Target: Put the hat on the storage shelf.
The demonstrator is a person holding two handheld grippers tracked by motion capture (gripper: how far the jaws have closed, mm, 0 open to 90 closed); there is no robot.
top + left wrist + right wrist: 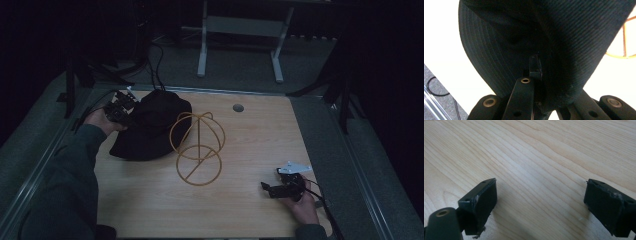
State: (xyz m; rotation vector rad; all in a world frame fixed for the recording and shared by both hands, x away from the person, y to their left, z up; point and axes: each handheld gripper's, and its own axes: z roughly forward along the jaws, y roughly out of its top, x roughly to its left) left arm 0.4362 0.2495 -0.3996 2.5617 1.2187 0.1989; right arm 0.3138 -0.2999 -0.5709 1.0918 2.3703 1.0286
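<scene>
**Hat pinched at the brim, stand waiting**

Dim room, pale wooden table under me, dark floor and a grey frame beyond its far edge. From the high view, my left gripper sits at the table's far left corner, against the edge of a black hat that lies slumped on the wood. Just beside the hat, toward the middle, stands a golden wire stand, its ring base flat on the table and its looped top touching or overlapping the hat's rim; I cannot tell which. My right gripper rests low near the front right, well apart from both.

Along my left gripper's own view, ribbed black fabric drapes over and between my jaws, which are closed on the hat's brim. A sliver of the wire stand shows at the right.

Along my right gripper's view, bare wood grain lies between my jaws, which stand wide apart, holding nothing.

My guess is the hat goes on the stand. My hold is on soft cloth near the edge, so it could slip as I lift. The stand looks light, and a dragging brim could tip it, as my right gripper is not steadying it.
</scene>
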